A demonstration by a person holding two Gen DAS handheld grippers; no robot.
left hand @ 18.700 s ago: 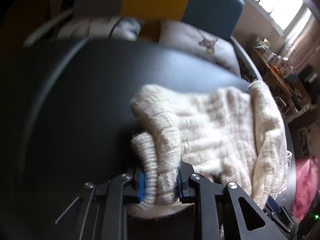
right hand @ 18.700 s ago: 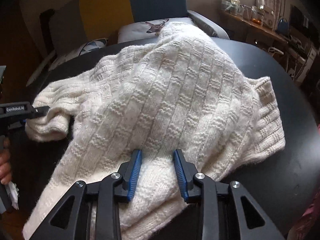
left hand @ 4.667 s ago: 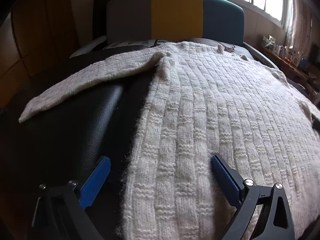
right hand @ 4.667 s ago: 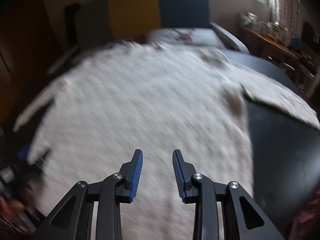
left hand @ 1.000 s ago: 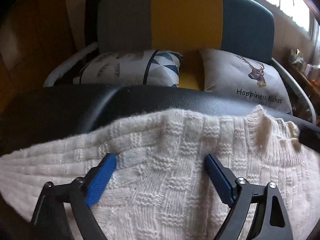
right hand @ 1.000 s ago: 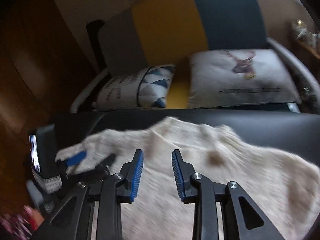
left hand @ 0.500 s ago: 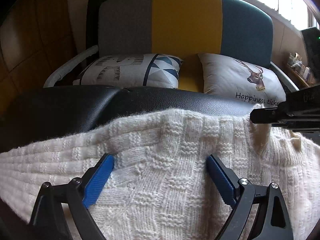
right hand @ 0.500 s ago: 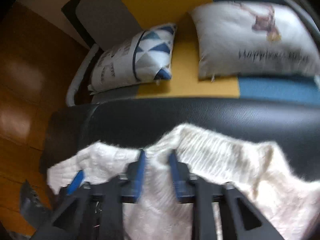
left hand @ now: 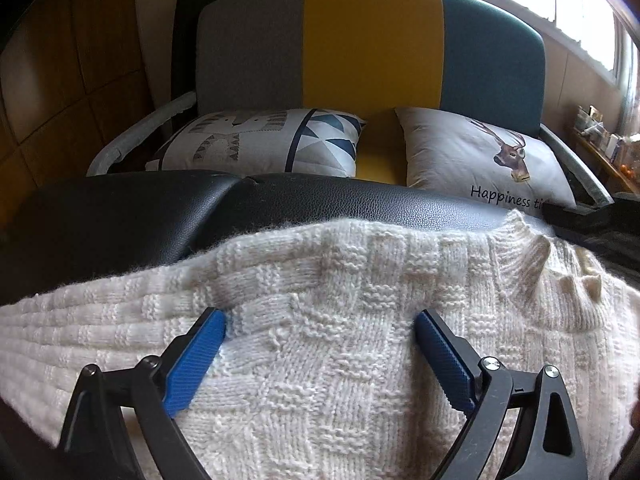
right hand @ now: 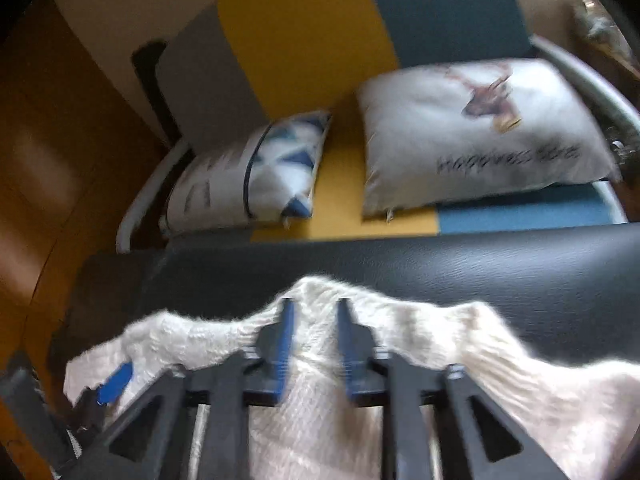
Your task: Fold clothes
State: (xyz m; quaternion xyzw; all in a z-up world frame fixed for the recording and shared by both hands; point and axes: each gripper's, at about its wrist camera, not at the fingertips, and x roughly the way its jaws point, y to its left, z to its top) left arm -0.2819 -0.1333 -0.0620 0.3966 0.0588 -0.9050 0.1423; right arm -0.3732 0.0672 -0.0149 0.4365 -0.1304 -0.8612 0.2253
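Nearest you: left gripper (left hand: 320,320), jaws spread wide over the cream basket-knit sweater (left hand: 320,360), gripping nothing. Right gripper (right hand: 314,312), jaws opening, sweater's far edge between them. Sweater lies crosswise on the black leather tabletop (left hand: 160,216), neckline away from you. Beyond it: grey-yellow-teal sofa (left hand: 372,40).

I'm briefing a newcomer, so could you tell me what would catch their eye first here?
The cream sweater spread over the black table fills the foreground. Behind it stands a grey, yellow and teal sofa with a deer cushion to the right.
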